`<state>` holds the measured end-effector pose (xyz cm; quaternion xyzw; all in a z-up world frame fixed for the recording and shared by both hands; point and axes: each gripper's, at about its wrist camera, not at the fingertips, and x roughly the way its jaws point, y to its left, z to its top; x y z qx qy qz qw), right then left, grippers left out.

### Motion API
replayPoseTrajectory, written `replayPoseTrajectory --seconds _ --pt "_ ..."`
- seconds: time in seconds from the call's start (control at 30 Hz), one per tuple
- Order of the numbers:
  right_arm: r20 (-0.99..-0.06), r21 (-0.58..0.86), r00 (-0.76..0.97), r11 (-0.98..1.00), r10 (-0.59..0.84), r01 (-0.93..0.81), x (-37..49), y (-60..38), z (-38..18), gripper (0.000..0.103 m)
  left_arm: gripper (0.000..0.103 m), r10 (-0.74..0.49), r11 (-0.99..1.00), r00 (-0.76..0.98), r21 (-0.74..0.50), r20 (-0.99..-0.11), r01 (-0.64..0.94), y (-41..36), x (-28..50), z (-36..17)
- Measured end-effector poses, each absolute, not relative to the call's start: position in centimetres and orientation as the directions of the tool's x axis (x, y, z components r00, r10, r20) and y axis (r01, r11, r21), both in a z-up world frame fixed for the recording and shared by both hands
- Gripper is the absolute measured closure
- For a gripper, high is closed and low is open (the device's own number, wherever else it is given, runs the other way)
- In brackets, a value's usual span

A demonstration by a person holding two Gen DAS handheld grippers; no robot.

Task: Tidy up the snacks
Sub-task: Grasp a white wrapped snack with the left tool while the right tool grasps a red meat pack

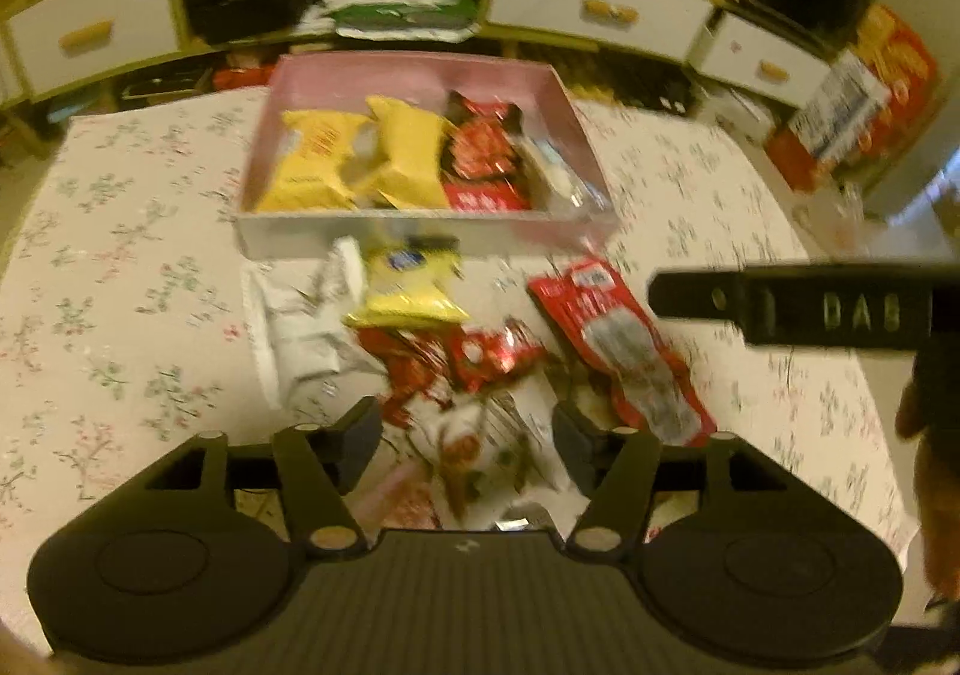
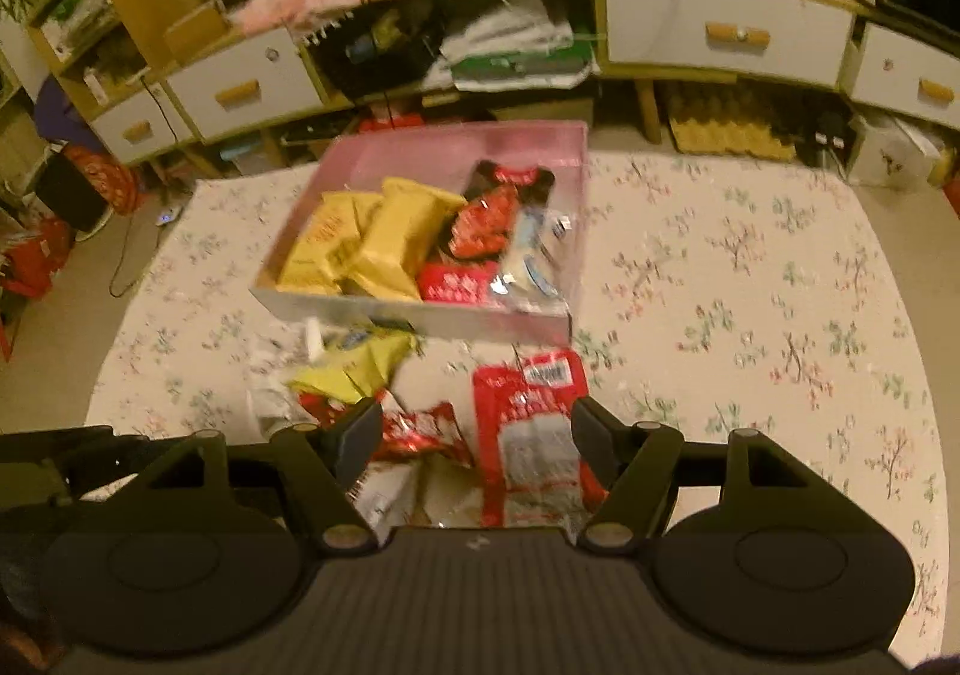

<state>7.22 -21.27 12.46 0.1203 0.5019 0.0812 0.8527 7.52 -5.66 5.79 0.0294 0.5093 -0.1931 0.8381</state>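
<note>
A pink box [image 1: 414, 75] [image 2: 456, 144] on the flowered table holds yellow packets [image 1: 360, 159] [image 2: 372, 237], red packets [image 1: 480, 159] [image 2: 480, 225] and a clear-wrapped one. In front of it lies a loose pile: a yellow packet [image 1: 408, 285] [image 2: 354, 369], a white packet [image 1: 294, 327], small red packets [image 1: 480, 357] [image 2: 420, 429] and a long red packet [image 1: 624, 345] [image 2: 534, 429]. My left gripper [image 1: 468, 438] is open and empty above the pile's near end. My right gripper [image 2: 474, 435] is open and empty above the long red packet; it shows in the left wrist view [image 1: 780, 306].
The table [image 1: 120, 267] [image 2: 750, 285] has a flowered cloth. Behind it stands a low cabinet with white drawers [image 1: 600, 12] [image 2: 720, 36] and cluttered shelves. Red boxes [image 1: 870, 93] stand on the floor at the right.
</note>
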Motion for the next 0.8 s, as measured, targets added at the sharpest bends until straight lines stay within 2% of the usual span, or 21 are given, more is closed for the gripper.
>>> replayPoseTrajectory --seconds 0.13,0.4,0.47,0.53,0.8 --pt "-0.853 0.29 0.453 0.957 0.259 0.0 7.0 -21.7 11.5 0.033 0.019 -0.281 0.912 0.391 -0.117 -0.877 0.393 -6.7 7.1 3.9" --pt "-0.893 0.278 0.381 0.959 0.238 0.053 7.2 -22.7 9.4 0.032 0.015 -0.27 0.906 0.346 -0.116 -0.899 0.407 -7.3 7.1 1.3" --pt "-0.898 0.271 0.374 0.961 0.233 0.052 7.1 -22.9 9.1 0.032 0.016 -0.268 0.906 0.331 -0.119 -0.905 0.406 -7.2 7.1 0.8" --pt "-0.9 0.273 0.366 0.961 0.237 0.05 7.2 -23.1 8.9 0.031 0.03 -0.273 0.901 0.319 -0.125 -0.908 0.416 -7.2 7.0 0.5" --pt "-0.914 0.269 0.319 0.963 0.251 0.011 7.4 -23.0 7.7 0.03 0.039 -0.314 0.885 0.315 -0.157 -0.896 0.438 -6.8 7.0 1.6"
